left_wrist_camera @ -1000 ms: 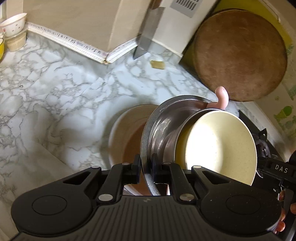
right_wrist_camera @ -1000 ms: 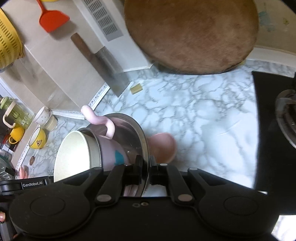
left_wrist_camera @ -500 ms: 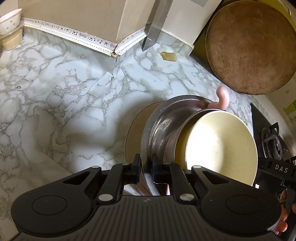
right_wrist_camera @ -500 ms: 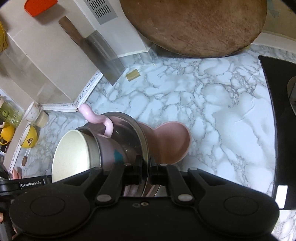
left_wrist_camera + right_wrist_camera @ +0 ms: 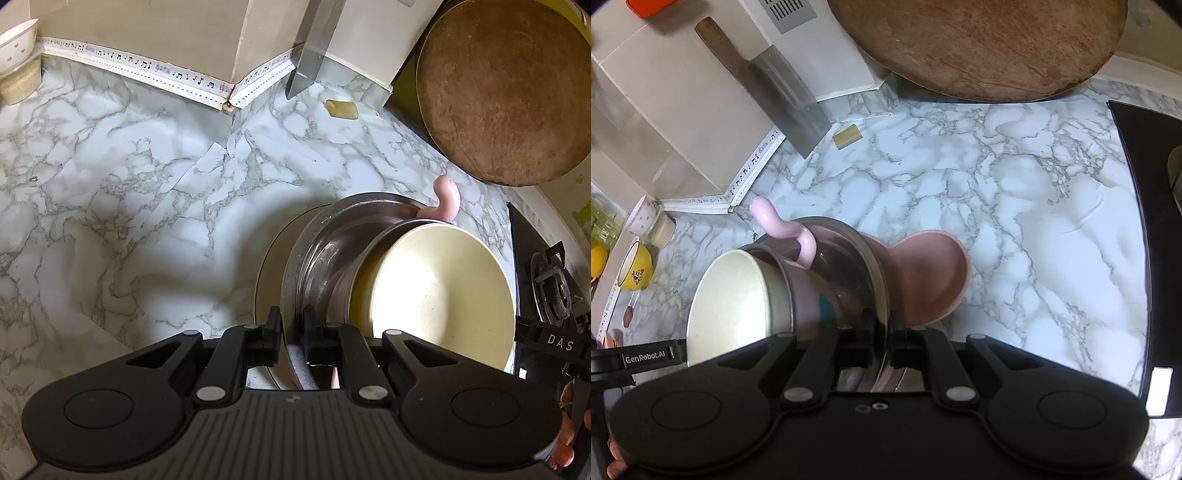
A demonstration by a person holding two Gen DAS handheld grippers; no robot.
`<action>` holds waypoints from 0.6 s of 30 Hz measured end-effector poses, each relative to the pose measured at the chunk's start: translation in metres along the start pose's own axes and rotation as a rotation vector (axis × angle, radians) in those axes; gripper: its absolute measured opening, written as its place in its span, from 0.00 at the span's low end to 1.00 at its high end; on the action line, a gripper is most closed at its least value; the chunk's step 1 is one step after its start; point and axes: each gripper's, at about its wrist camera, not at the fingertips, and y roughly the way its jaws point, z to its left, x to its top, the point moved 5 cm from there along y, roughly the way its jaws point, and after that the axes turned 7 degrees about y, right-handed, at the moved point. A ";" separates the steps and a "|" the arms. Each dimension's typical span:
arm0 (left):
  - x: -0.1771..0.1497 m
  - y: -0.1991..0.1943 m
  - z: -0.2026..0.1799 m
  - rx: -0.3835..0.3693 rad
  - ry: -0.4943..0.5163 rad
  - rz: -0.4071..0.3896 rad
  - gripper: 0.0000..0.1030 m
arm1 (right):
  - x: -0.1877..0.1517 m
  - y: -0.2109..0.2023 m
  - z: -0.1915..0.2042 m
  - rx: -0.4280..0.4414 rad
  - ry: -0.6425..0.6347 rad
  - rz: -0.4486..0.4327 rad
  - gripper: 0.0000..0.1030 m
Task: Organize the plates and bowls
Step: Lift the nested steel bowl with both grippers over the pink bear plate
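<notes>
A steel bowl (image 5: 325, 251) holds a pink mug with a curled handle (image 5: 447, 195) and a cream bowl (image 5: 439, 291) nested in it. Under it sits a pink plate (image 5: 931, 277), seen as a pale rim in the left wrist view (image 5: 269, 266). My left gripper (image 5: 291, 332) is shut on the steel bowl's near rim. My right gripper (image 5: 882, 339) is shut on the opposite rim of the steel bowl (image 5: 868, 266). The stack is tilted and sits low over the marble counter (image 5: 129, 177); whether it touches it I cannot tell.
A round wooden chopping board (image 5: 506, 92) leans at the back right. A cleaver (image 5: 783, 99) leans on the wall. A stove (image 5: 546, 284) lies to the right. A small yellow block (image 5: 341, 109) lies near the wall. Yellow cups (image 5: 635, 266) and a white bowl (image 5: 16, 44) stand far left.
Both grippers have carried the stack forward and lower toward the counter; the wall corner and chopping board look closer. More of the pink plate shows under the steel bowl. Both grips are unchanged.
</notes>
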 end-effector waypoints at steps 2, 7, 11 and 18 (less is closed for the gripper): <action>0.000 0.000 0.000 -0.001 -0.002 -0.001 0.10 | 0.000 -0.001 0.001 -0.004 -0.010 -0.008 0.08; -0.002 0.002 0.001 -0.012 -0.012 -0.001 0.10 | 0.001 -0.002 -0.001 0.000 -0.003 -0.012 0.08; -0.003 0.003 0.003 -0.026 -0.029 -0.003 0.10 | 0.002 -0.003 -0.001 0.002 -0.007 -0.014 0.08; -0.004 0.001 0.005 -0.028 -0.043 -0.022 0.10 | 0.002 -0.003 0.000 0.008 -0.024 -0.011 0.08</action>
